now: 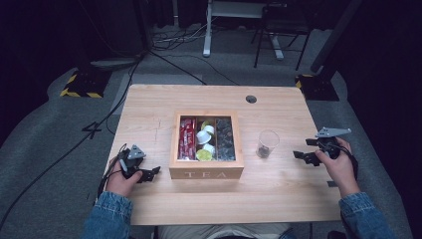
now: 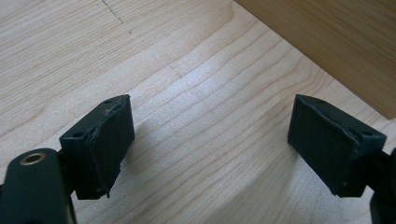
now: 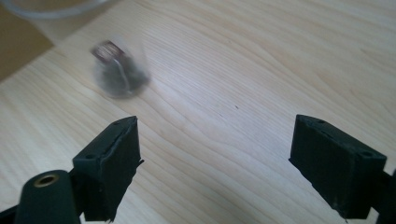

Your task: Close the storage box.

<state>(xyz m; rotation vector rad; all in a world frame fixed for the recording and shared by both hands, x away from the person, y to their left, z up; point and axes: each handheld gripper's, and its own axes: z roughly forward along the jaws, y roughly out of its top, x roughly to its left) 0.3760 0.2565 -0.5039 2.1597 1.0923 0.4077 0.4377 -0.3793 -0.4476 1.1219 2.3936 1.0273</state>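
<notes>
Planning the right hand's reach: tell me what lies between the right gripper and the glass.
Nothing: in the high view, bare wooden table separates the right gripper from the glass. The right gripper view shows the same bare wood ahead of its open jaws.

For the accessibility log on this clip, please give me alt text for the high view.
An open wooden tea box sits mid-table, its compartments holding red packets, pale capsules and dark items, with a clear glass to its right holding something dark at the bottom. A person's hands hold the left gripper and right gripper on either side, both with jaws apart and holding nothing.
</notes>
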